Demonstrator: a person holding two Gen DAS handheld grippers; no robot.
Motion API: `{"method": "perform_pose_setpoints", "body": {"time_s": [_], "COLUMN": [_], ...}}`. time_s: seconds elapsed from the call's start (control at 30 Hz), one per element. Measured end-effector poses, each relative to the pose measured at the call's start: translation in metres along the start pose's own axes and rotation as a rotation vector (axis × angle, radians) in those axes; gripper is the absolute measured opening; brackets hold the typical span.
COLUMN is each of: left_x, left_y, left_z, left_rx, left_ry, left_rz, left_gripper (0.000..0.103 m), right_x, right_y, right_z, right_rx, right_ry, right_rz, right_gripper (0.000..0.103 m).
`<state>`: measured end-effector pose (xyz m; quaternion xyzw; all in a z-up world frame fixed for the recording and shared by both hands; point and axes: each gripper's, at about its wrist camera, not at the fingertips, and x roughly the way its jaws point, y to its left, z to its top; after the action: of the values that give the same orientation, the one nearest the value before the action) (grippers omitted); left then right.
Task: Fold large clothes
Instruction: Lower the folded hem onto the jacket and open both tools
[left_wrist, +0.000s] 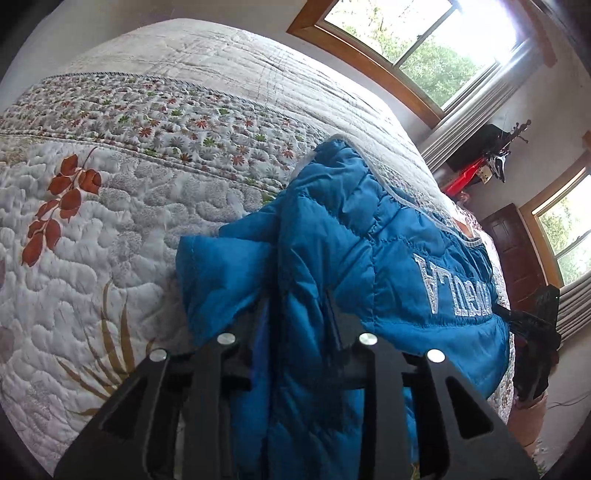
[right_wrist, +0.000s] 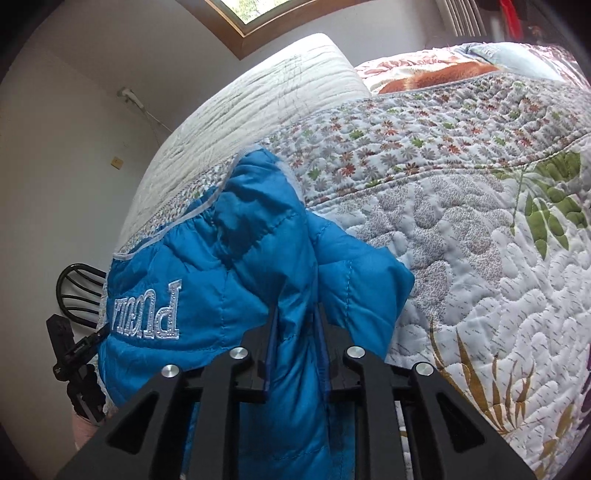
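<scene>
Lying bunched at the quilted bedspread's (left_wrist: 110, 229) near edge, the blue puffer jacket (left_wrist: 343, 236) has a fold clamped in each tool. The left gripper (left_wrist: 295, 314) pinches fabric at 6 o'clock; the right gripper (right_wrist: 295, 317) does likewise. Embroidered white lettering (right_wrist: 151, 314) sits at 9 o'clock.

Quilted bed (left_wrist: 155, 229), wood-framed windows (left_wrist: 424, 40)

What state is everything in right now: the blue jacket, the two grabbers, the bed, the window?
Jacket: bunched up, lying on the quilt.
Left gripper: jaws around a jacket fold.
Right gripper: jaws around a jacket fold.
Quilt: spread flat over the bed.
Window: looks closed.
</scene>
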<state>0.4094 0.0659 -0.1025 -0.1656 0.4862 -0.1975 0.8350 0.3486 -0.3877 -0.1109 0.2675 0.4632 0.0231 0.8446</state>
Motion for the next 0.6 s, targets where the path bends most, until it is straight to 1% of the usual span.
{"method": "perform_pose_setpoints", "body": {"time_s": [0.03, 0.1, 0.17, 0.23, 0.27, 0.3, 0.33, 0.4, 0.43, 0.47, 0.57, 0.6], "left_x": [-0.009, -0.029, -0.044, -0.052, -0.053, -0.052, -0.050, -0.035, -0.026, -0.019, -0.012, -0.011], "left_y": [-0.001, -0.007, -0.020, -0.038, -0.047, -0.056, -0.062, -0.066, -0.064, -0.060, -0.047, -0.047], "left_z": [-0.001, -0.006, -0.016, -0.028, -0.035, -0.041, -0.046, -0.054, -0.056, -0.058, -0.059, -0.059], "left_rx": [0.003, 0.028, 0.070, 0.135, 0.175, 0.207, 0.232, 0.263, 0.267, 0.270, 0.252, 0.257], "left_ry": [-0.023, -0.077, -0.109, -0.129, -0.132, -0.135, -0.134, -0.088, -0.068, -0.058, -0.058, -0.057], "left_rz": [0.012, 0.034, 0.067, 0.089, 0.116, 0.158, 0.183, 0.210, 0.229, 0.241, 0.229, 0.238], "left_gripper": [0.040, 0.045, 0.045, 0.046, 0.047, 0.047, 0.047, 0.047, 0.048, 0.049, 0.052, 0.055], "right_x": [-0.008, -0.025, -0.038, -0.046, -0.048, -0.048, -0.047, -0.036, -0.029, -0.022, -0.011, -0.011], "right_y": [0.003, 0.008, 0.017, 0.032, 0.039, 0.045, 0.045, 0.045, 0.041, 0.035, 0.021, 0.022], "right_z": [-0.003, -0.010, -0.020, -0.033, -0.039, -0.045, -0.052, -0.058, -0.060, -0.061, -0.064, -0.063], "right_rx": [-0.015, -0.043, -0.074, -0.128, -0.156, -0.183, -0.200, -0.210, -0.210, -0.201, -0.178, -0.178], "right_ry": [-0.010, -0.039, -0.056, -0.053, -0.057, -0.058, -0.050, -0.015, 0.001, 0.017, 0.041, 0.042], "right_rz": [-0.025, -0.056, -0.053, -0.042, -0.049, -0.061, -0.073, -0.125, -0.147, -0.144, -0.113, -0.113], "right_gripper": [0.025, 0.025, 0.025, 0.025, 0.025, 0.025, 0.025, 0.025, 0.022, 0.021, 0.020, 0.020]}}
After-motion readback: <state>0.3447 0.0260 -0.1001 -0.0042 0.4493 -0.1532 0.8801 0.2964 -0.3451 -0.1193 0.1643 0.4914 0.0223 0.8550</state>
